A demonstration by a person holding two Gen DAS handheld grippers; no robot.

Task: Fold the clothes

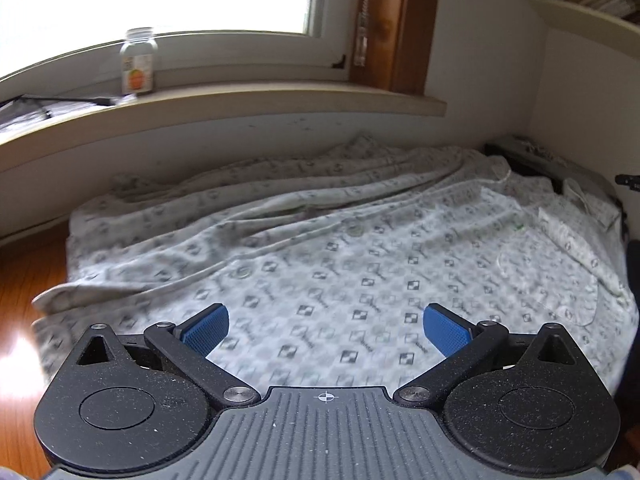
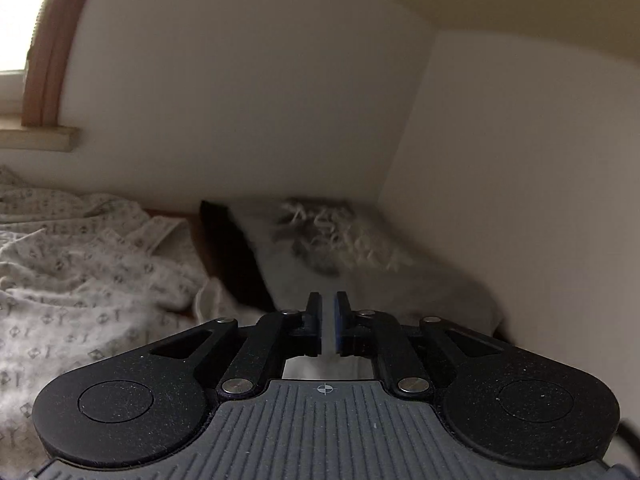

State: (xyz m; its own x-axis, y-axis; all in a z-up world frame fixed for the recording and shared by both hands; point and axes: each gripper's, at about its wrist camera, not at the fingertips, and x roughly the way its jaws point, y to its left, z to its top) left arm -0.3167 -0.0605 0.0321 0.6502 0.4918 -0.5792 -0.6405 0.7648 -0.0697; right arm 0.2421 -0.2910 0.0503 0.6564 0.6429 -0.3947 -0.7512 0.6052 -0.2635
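The patterned shirt (image 1: 360, 264) lay spread across the middle of the left wrist view, rumpled along its upper left part where folds ran toward the wall, flatter in the lower centre where the small square motifs read clearly. Its long axis ran from the lower left of the frame up to the right, where what looked like a collar or placket edge sat near the dark object in the corner. The left gripper (image 1: 326, 322) hovered directly over that flat stretch with its blue pads (image 1: 206, 326) wide apart and nothing between them — the cloth lay straight ahead and below it. In the right wrist view the shirt (image 2: 72, 272) filled only the left side of the frame, bunched and creased, while the right gripper (image 2: 328, 326) pointed past it toward a grey cushion (image 2: 360, 264) in the corner. Its fingers stood nearly together with a thin slit left; whether they pinched any fabric could not be told from that view, though none showed between them. So the left tool was the nearer one, squarely over the garment, and the right one sat off its right-hand end. A bottle (image 1: 138, 62) stood on the windowsill (image 1: 280, 102) at the upper left. The shirt looked unfolded — one spread layer with loose ridges, no squared edges.
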